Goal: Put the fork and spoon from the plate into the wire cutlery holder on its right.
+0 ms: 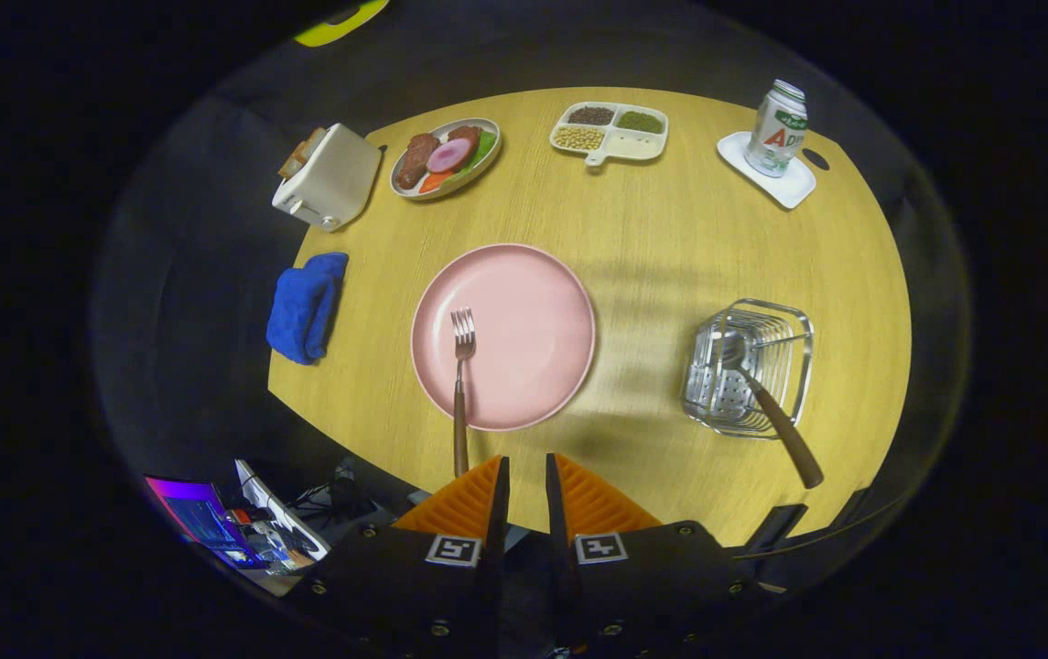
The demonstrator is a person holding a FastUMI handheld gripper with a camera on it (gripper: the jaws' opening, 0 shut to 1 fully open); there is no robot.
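Count on the table (652,247): 1 pink plate (533,302), 1 fork (461,366) on it, 1 spoon (761,394) in the 1 wire cutlery holder (784,320). Also 1 toaster (329,176), 1 blue cloth (306,307), 1 oval plate of food (446,156), 1 divided tray (610,133) with 4 compartments, 1 can (778,128) on 1 white coaster (794,188). 1 gripper (524,480) with 2 fingers, a narrow gap between them and nothing in it.
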